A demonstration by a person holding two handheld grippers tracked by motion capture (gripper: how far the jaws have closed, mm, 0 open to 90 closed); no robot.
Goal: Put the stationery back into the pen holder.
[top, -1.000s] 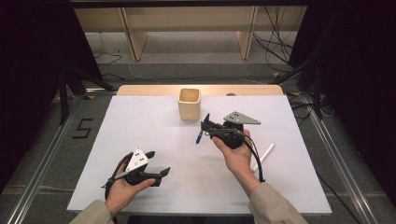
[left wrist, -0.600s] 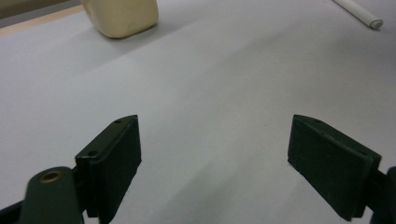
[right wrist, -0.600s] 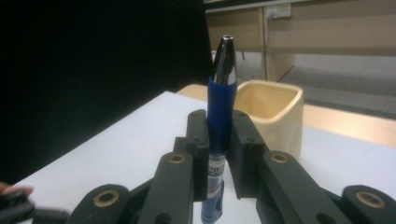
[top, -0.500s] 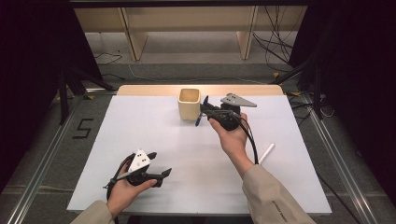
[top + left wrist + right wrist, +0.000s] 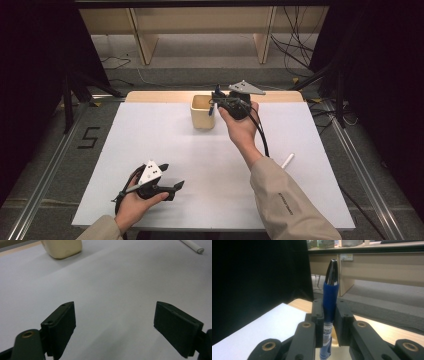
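Note:
My right gripper (image 5: 217, 100) is shut on a blue pen (image 5: 211, 110) and hangs over the right rim of a cream cup (image 5: 201, 114) at the back of the table. In the right gripper view the pen (image 5: 330, 295) stands upright between the jaws of the right gripper (image 5: 329, 315), its dark tip pointing up. My left gripper (image 5: 172, 176) rests near the table's front left, held in a hand. In the left gripper view that gripper (image 5: 115, 322) stands open, with bare white table between its jaws.
A white pen (image 5: 287, 160) lies on the right part of the white table (image 5: 150, 140), also visible at the top right of the left gripper view as a white pen (image 5: 192, 244). The cup (image 5: 62, 247) stands far ahead of the left gripper. Wooden shelving stands behind the table.
My right hand has carried the blue pen away from the table's middle, up and back, to the cup's rim. The left hand has kept still.

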